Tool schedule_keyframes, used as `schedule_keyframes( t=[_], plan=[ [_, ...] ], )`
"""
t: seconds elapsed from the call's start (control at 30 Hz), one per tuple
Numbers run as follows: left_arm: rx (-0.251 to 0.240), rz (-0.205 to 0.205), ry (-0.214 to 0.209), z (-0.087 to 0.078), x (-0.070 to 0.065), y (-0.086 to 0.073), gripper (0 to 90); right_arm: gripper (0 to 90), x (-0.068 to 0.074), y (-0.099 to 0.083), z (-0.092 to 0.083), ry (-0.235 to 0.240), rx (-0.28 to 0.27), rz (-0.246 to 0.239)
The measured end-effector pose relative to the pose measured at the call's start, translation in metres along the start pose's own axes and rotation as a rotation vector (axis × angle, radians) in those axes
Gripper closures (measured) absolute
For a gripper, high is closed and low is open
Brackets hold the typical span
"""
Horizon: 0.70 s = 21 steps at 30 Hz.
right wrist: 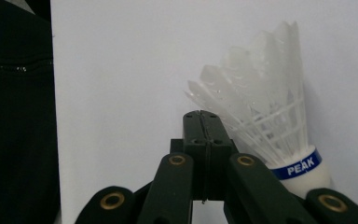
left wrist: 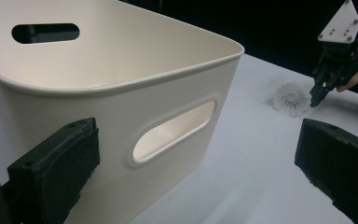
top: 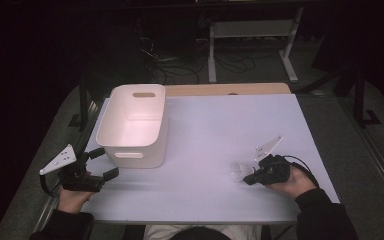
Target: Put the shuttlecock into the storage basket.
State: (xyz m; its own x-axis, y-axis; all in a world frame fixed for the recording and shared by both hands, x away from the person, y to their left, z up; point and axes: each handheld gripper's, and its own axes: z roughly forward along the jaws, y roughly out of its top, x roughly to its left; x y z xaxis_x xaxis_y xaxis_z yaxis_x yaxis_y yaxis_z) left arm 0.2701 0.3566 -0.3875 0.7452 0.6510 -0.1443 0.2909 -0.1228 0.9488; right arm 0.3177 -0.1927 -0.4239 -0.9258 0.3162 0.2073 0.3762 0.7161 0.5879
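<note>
Landmark: white bin [top: 132, 127], standing upright at the left half of the pale table [top: 220, 130], its far side near the table's far edge

Bin details: 1 oval handle slot in the near wall, 1 in the far wall; the inside looks bare where the high view and the left gripper view see it

Shuttlecock [top: 240, 171]: lying on the table well to the right of the bin and nearer the person, apart from the bin

Shuttlecock close up: in the right gripper view the shuttlecock [right wrist: 265, 121] has white feathers, a white cork end and a blue band that reads PEAK; it lies just beside the jaws, on their right, not between them

Right gripper [top: 250, 178]: well right of the bin, tips at the shuttlecock's near side; in its own view the right gripper [right wrist: 201, 122] has both pads pressed flat together with nothing between them, so it is clenched on nothing

Right gripper from the bin side: in the left gripper view the right gripper [left wrist: 316, 95] points down at the shuttlecock [left wrist: 290, 99]; whether it touches the feathers I cannot tell

Left gripper [top: 105, 163]: at the bin's near left corner, just beside the near wall; jaws spread wide, released, holding nothing

Left gripper view: the bin [left wrist: 121, 109] stands between the 2 black jaws, closer to the left one, neither pad pressing on it

Hands: 1 hand [top: 72, 197] behind the left gripper, 1 hand [top: 292, 182] behind the right gripper, dark sleeves at the near edge of the table
</note>
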Motion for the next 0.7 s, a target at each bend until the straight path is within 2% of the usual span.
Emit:
schedule_keyframes(
  t=[0.7],
  plan=[
    [0.001, 0.001, 0.000, 0.000, 0.000, 0.000, 0.0, 89.5, -0.008, 0.018, -0.003, -0.067, -0.035, -0.007]
  ],
)
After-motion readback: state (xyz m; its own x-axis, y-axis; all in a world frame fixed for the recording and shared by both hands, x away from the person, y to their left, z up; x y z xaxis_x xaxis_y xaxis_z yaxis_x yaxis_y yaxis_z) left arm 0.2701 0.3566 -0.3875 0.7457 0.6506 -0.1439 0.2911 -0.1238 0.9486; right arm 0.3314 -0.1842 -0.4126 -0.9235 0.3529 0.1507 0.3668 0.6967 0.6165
